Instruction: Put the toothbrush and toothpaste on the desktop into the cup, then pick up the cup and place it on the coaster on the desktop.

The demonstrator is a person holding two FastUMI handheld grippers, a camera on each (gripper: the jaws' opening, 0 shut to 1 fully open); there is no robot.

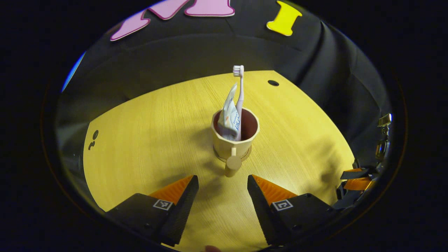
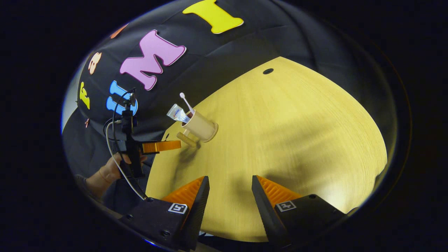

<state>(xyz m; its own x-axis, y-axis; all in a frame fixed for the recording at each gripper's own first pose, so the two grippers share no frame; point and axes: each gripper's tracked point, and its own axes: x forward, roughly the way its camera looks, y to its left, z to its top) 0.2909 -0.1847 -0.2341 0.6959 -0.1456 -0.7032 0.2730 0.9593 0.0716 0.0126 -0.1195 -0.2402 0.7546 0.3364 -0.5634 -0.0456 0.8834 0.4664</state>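
Cup holds toothbrush and toothpaste.

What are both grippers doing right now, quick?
Left gripper: jaws open, holding nothing, just short of the cup handle.
Right gripper: jaws open, holding nothing, over the desktop.

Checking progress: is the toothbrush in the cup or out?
In. The toothbrush stands bristles-up inside the cup, beside the toothpaste.

dim booth, bright pool on desktop, soft shadows, sharp focus, fisheye-bent edges
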